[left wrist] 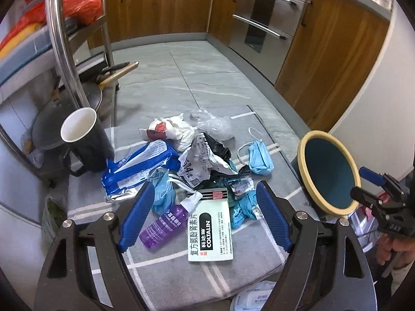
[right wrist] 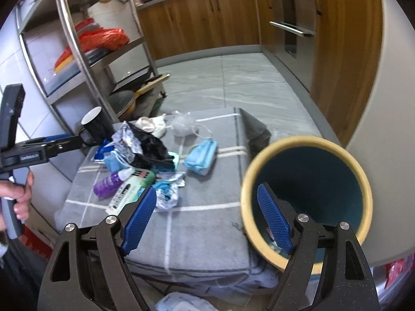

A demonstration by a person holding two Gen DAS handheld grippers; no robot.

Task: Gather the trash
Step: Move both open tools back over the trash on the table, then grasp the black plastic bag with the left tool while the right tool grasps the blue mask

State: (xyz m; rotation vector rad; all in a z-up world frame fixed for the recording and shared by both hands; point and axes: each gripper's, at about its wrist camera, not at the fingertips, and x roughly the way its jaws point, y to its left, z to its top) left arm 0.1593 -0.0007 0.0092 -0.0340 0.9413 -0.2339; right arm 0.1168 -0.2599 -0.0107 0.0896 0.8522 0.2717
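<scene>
Here the left gripper [left wrist: 203, 215] hangs with its blue fingers [left wrist: 136, 219] spread wide and holding nothing, poised above the near end of the trash heap on a grey checked cloth [left wrist: 171, 267]. Between the pads lie a white and green medicine box [left wrist: 210, 233] printed COLTALIN and, at its 9 o'clock and touching it, a purple spray bottle [left wrist: 163, 226] on its side. At 12 o'clock from the box sits a crumpled black-and-white wrapper [left wrist: 202, 160], with a blue and white foil pouch [left wrist: 137, 171] at the wrapper's 9 o'clock and a wad of white tissue [left wrist: 171, 129] further up at 11 o'clock. A blue face mask [left wrist: 259, 158] lies at the wrapper's 3 o'clock, a little apart. A black mug [left wrist: 85, 142] with a white inside stands at the cloth's 10 o'clock corner.

The right gripper [right wrist: 206, 220] is likewise wide apart and empty. Its right-hand finger [right wrist: 272, 223] shows in front of the mouth of the bin [right wrist: 306, 153], a teal container with a cream rim, tipped toward the camera; whether the finger touches the rim cannot be told. The bin stands just beside the cloth's right edge, at 3 o'clock from the heap. The face mask [right wrist: 201, 155] sits at 12 o'clock from this gripper, the heap at 11 o'clock. Steel shelving [right wrist: 77, 59] rises at 10 o'clock, wooden cabinets [right wrist: 202, 20] at 12.
</scene>
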